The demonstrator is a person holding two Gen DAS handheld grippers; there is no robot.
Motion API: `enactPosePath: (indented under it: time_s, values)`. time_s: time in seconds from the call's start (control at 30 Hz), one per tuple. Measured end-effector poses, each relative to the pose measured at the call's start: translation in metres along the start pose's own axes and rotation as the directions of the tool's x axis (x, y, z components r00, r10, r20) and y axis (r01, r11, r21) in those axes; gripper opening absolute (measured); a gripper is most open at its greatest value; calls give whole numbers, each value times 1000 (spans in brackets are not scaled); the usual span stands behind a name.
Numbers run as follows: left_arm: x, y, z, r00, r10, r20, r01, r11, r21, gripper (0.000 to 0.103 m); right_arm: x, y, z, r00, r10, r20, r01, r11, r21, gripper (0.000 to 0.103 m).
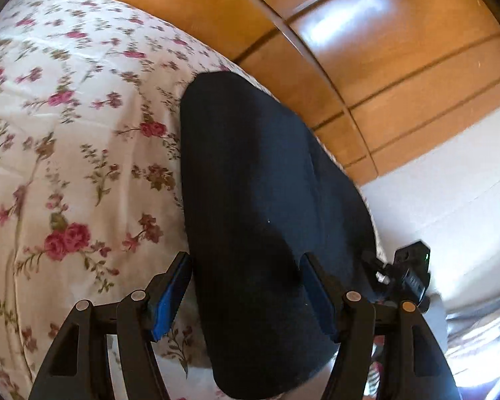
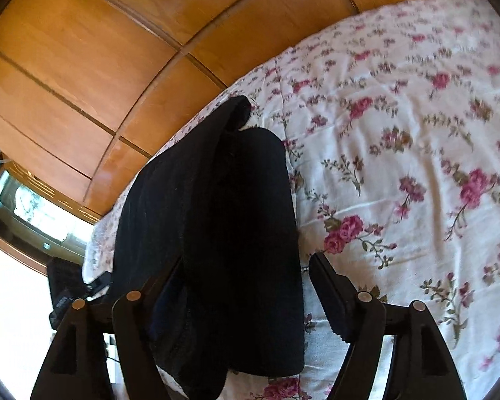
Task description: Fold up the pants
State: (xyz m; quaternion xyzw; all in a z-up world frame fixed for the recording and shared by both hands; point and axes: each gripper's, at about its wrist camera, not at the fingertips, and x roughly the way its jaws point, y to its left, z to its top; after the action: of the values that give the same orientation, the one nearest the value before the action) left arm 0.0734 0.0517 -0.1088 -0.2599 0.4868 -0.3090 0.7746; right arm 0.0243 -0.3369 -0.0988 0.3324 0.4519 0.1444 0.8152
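Note:
Dark navy pants lie folded lengthwise in a long strip on a floral bedspread, near the bed's edge. My left gripper is open, its blue-padded fingers straddling the near end of the strip. In the right wrist view the pants show stacked layers, with a waistband end at the far tip. My right gripper is open, with its left finger hidden behind the cloth and its right finger over the bedspread. The other gripper shows at the right in the left wrist view.
A wooden wardrobe with panelled doors stands just past the bed's edge. A white floor or wall strip lies beside the bed. A bright window shows at the left.

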Motion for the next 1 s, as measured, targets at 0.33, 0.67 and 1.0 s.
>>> enactPosePath:
  time_s: [0.33, 0.67, 1.0]
  values:
    - [15, 5, 11, 997, -58, -59, 57, 998, -17, 69, 8, -7, 1, 997, 66, -33, -65, 997, 42, 79]
    - [32, 15, 15, 988, -114, -102, 111, 993, -41, 69, 35, 13, 6, 998, 49, -50, -50, 999, -20, 80]
    - [23, -27, 7, 1000, 2, -4, -2, 992, 126, 43, 27, 34, 2, 1000, -12, 15, 14, 987, -160, 56]
